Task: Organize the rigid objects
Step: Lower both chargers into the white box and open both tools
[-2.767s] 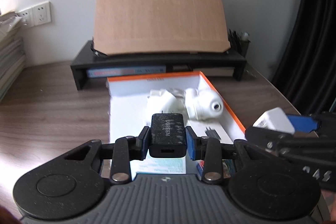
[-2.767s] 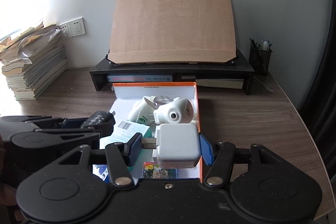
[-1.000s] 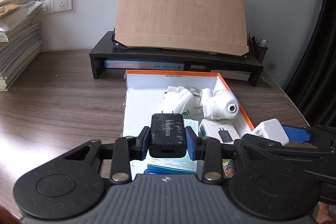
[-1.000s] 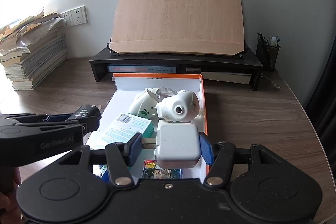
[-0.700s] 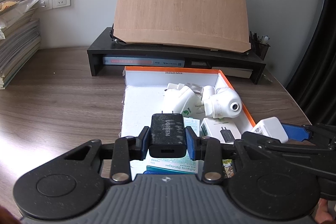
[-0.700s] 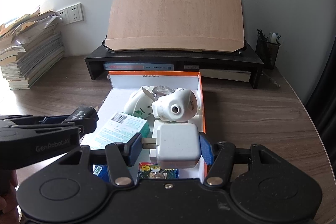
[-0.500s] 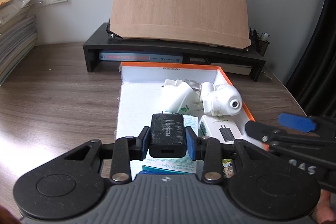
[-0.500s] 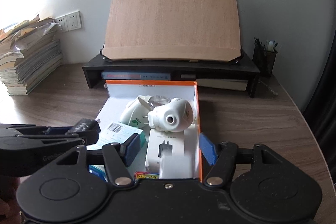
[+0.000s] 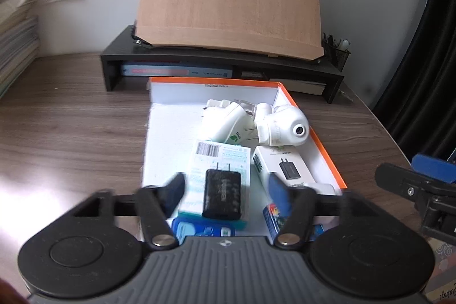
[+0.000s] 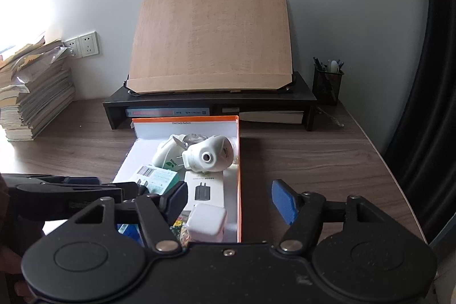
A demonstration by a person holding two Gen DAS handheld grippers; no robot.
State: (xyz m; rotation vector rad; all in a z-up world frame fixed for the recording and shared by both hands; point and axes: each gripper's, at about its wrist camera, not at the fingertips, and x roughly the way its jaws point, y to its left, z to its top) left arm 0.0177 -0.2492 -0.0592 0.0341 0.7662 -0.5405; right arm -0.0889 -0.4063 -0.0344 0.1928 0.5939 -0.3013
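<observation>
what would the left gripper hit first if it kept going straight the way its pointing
Most likely the black charger, which sits between the open fingers of the left gripper, on the teal-and-white box inside the orange-rimmed box. Depth is unclear, so the gripper could pass just above it.

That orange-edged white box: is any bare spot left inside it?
Yes. The orange-edged white box has bare floor along its left wall, beside the white plug-in devices and green barcode carton. The right side and near end are crowded, with the black charger there.
</observation>
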